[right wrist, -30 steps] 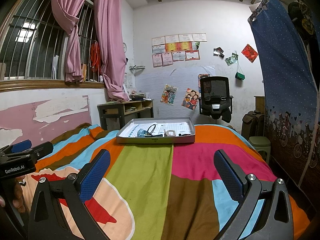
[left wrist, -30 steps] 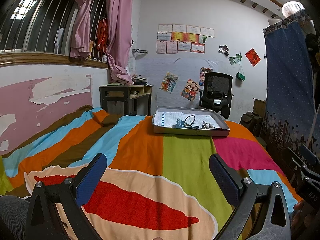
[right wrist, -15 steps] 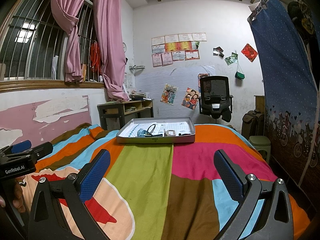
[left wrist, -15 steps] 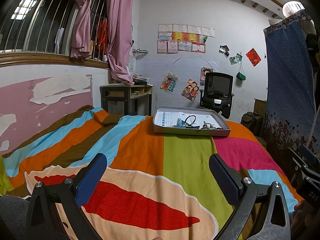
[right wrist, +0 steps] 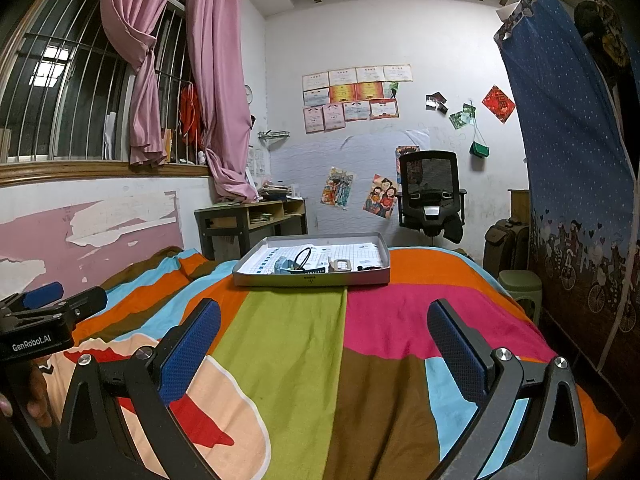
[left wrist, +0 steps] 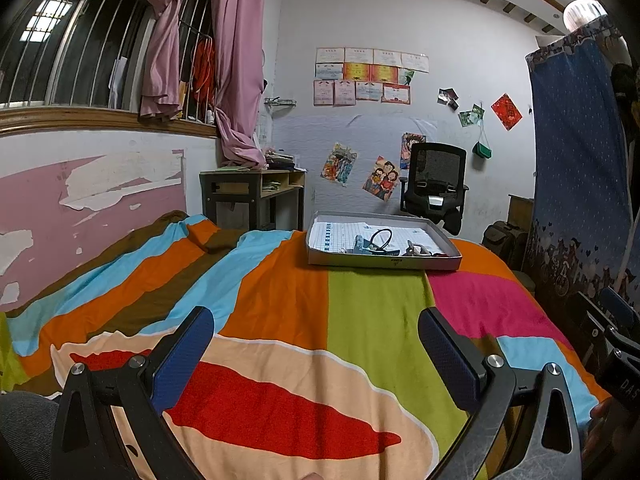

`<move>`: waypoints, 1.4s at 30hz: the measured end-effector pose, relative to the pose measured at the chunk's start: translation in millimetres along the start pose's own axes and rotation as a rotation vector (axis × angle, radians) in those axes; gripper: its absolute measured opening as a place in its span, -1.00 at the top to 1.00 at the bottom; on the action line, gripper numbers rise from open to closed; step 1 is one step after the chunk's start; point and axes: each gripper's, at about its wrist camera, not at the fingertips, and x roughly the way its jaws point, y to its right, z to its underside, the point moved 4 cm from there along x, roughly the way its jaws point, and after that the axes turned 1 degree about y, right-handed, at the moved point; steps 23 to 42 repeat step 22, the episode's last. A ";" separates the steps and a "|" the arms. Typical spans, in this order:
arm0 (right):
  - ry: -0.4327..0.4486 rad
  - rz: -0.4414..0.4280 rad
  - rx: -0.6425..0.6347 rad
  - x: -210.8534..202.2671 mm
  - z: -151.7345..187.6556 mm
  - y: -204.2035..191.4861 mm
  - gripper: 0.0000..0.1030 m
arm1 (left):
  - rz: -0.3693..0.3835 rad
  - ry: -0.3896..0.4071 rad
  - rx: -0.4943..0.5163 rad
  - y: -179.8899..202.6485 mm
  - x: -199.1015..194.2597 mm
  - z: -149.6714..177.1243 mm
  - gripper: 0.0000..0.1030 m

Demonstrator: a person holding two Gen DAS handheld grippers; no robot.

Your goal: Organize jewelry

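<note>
Both the left tongs and right tongs stand apart and empty, the shallow tray of jewelry lying well ahead on the bed, long axis crosswise, seemingly equally near to either.

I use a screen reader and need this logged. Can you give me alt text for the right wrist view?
The right tool hangs open and empty over a bed with a bright striped cover. A shallow grey tray holding small jewelry pieces sits at the far end. The left tool shows at the left edge; a black office chair stands against the back wall.
</note>
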 end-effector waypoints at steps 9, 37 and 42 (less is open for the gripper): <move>-0.001 0.000 0.000 0.0 -0.4 0.1 -0.97 | 0.025 -0.012 -0.005 -13.9 5.3 -3.2 -1.00; 0.000 0.001 0.001 0.1 -0.5 -1.1 -0.97 | 0.018 -0.018 0.002 -19.0 12.2 -3.9 -1.00; 0.000 0.001 0.001 0.1 -0.5 -1.1 -0.97 | 0.018 -0.018 0.002 -19.0 12.2 -3.9 -1.00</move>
